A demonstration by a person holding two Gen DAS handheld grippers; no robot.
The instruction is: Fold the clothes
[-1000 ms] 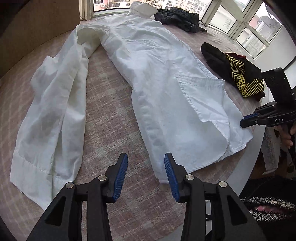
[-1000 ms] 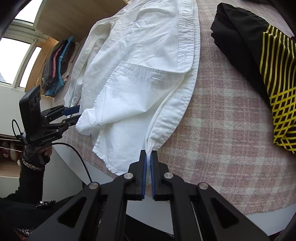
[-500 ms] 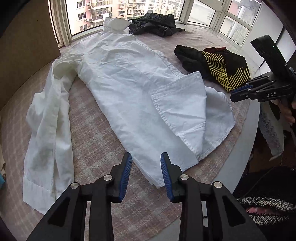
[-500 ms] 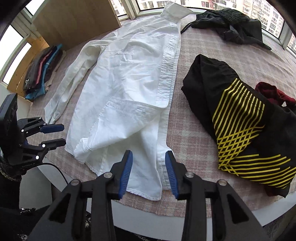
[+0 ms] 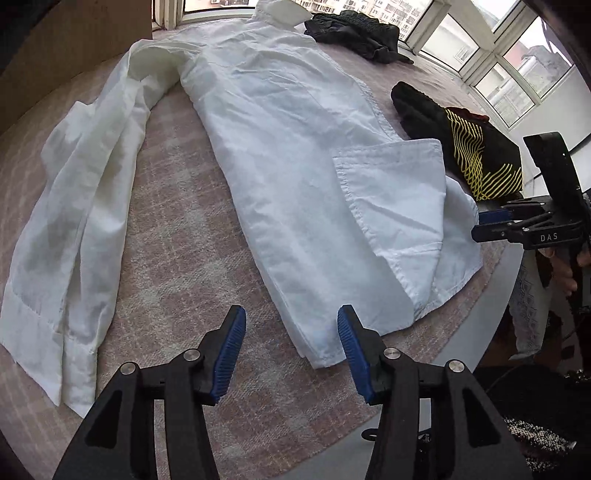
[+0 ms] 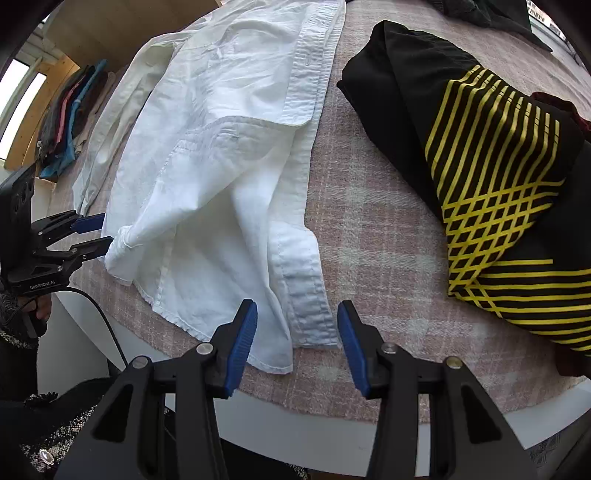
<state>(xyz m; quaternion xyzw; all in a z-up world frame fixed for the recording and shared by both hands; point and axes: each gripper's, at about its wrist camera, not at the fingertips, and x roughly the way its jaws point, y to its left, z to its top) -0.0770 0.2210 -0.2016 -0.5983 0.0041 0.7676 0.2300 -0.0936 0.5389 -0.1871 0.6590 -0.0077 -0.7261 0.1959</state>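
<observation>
Hovering over the hem of a white shirt (image 5: 295, 177) spread on the checked tabletop (image 5: 177, 251), the left claw (image 5: 290, 349) is opening with a hem corner between its pads, ungripped; the right claw (image 6: 297, 341) stands spread over the button placket. A shallow pinch could catch one layer, dragging the hem crooked toward the black-and-yellow garment (image 6: 491, 184).

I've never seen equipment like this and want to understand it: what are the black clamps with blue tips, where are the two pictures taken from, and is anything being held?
They are hand-held grippers, one per hand, each with a camera looking along its fingers. One picture looks past the left gripper, whose fingers are opening, the other past the right gripper, open. Both hover over the bottom hem of a white shirt spread on a checked cloth; neither grips it. Beside it lies a black garment with yellow stripes, with another dark garment farther off.
</observation>
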